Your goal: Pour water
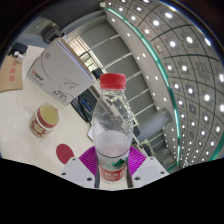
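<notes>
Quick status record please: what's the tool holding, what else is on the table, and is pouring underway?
held item: clear plastic water bottle with red cap, upright, cap on
tool: shut on the bottle, pink pads at its lower part
nearby: small paper cup with red print on the white table, beside the bottle
behind: white box with red logo
pouring: not yet begun

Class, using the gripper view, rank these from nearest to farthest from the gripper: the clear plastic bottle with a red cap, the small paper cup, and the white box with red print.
1. Clear plastic bottle with a red cap: upright between the fingers of the gripper.
2. Small paper cup: on the table, left of the bottle, beyond the fingers.
3. White box with red print: behind the cup, farther back.
</notes>
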Motion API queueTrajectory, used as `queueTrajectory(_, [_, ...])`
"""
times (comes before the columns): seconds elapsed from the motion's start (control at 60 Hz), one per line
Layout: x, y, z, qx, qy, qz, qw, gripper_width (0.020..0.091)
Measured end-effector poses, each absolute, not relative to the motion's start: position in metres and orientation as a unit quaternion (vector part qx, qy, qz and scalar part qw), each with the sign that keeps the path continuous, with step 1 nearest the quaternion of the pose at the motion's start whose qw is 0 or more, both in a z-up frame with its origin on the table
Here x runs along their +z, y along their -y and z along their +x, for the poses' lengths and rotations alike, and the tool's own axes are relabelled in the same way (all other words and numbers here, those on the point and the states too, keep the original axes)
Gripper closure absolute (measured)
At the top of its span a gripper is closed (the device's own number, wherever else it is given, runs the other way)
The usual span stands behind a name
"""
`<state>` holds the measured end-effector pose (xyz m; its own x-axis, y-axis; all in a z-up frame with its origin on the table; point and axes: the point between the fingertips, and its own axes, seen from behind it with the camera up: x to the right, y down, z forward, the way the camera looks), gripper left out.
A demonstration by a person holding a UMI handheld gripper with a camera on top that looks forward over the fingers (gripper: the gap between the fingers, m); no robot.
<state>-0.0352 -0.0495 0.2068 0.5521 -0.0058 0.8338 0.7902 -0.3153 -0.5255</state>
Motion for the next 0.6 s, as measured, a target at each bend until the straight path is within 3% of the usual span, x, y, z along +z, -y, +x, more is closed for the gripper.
queueTrajectory(0.167, [0.213, -0.011, -0.035, -0.522, 0.423, -0.584, 0.455, 0.0741])
queueTrajectory(0.367, [0.198, -0.053, -0.051, -0.612, 0.528, -0.448, 0.382, 0.0740])
queueTrajectory(0.6, [0.186, -0.069, -0.071, -0.630, 0.570, -0.387, 0.358, 0.0740])
